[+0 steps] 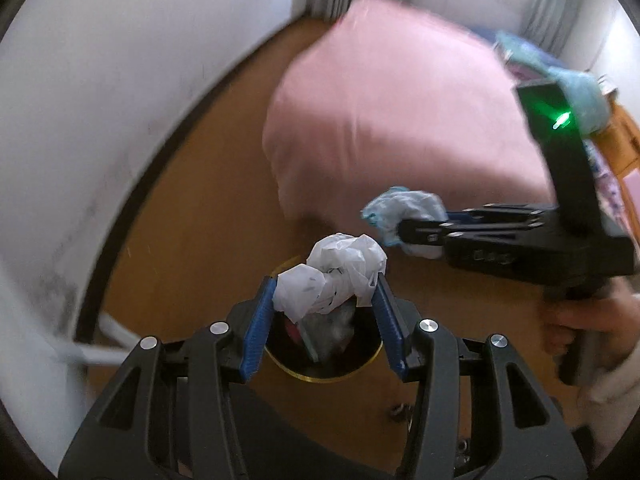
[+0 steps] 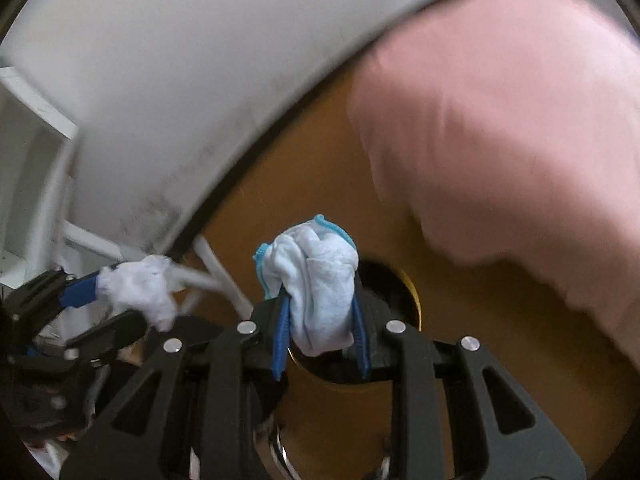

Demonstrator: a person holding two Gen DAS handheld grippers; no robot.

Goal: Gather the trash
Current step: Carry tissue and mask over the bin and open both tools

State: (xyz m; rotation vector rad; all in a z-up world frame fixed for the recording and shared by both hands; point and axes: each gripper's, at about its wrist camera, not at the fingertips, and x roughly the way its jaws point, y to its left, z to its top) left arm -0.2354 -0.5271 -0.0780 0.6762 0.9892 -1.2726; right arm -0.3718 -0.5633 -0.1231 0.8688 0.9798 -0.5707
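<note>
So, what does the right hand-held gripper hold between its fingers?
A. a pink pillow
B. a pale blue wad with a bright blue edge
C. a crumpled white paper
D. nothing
B: in the right wrist view the right hand-held gripper is shut on a pale blue wad with a bright blue edge; the crumpled white paper sits in the left hand-held gripper.

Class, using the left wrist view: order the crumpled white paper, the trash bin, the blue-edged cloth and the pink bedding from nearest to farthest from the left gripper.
1. Crumpled white paper, between its fingers.
2. Trash bin, directly below.
3. Blue-edged cloth, right, in the right gripper.
4. Pink bedding, beyond, upper right.
</note>
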